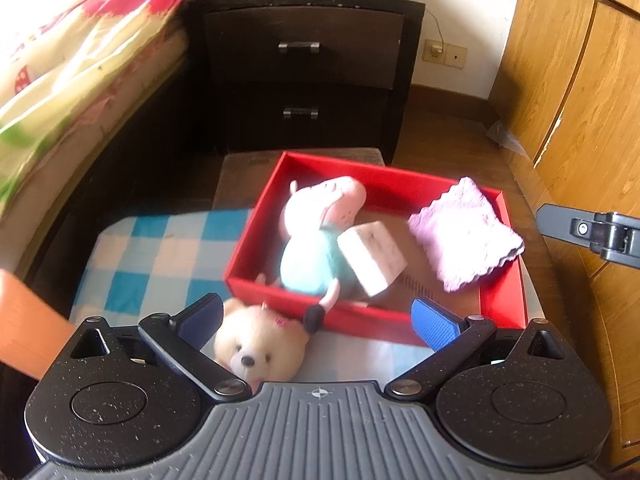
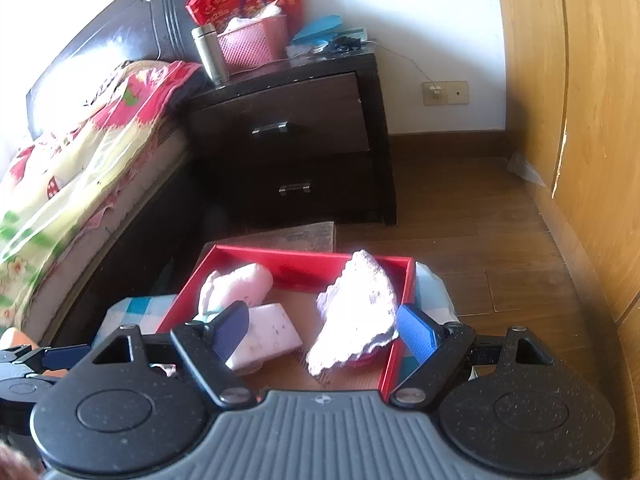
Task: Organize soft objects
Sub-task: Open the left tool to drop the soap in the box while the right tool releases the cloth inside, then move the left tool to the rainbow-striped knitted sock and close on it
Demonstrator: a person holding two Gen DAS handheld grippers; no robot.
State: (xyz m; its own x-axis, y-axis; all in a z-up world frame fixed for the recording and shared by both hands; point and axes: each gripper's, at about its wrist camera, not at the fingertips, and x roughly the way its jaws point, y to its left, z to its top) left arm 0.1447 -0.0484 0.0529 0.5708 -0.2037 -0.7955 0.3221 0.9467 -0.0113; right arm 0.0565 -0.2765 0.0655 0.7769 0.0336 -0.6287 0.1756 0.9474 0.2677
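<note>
A red box (image 1: 256, 236) sits on a blue-checked cloth (image 1: 156, 256). Inside it lie a pink pig plush in a teal dress (image 1: 316, 232), a white sponge block (image 1: 372, 256) and a pink cloth (image 1: 464, 232) draped against the right wall. A cream teddy bear (image 1: 260, 344) lies outside the box's near wall, between the fingers of my open left gripper (image 1: 316, 320), close to the left pad. In the right wrist view my right gripper (image 2: 324, 332) stands open above the pink cloth (image 2: 356, 312) and sponge block (image 2: 268, 336), gripping nothing. It shows at the far right (image 1: 592, 232), apart from the cloth.
A dark two-drawer nightstand (image 1: 304, 72) stands behind the box, with a pink basket (image 2: 252, 44) and a metal flask (image 2: 208, 52) on top. A bed with a floral quilt (image 1: 72, 60) runs along the left. A wooden wardrobe (image 1: 580, 80) lines the right, with brown floor (image 2: 460, 220) between.
</note>
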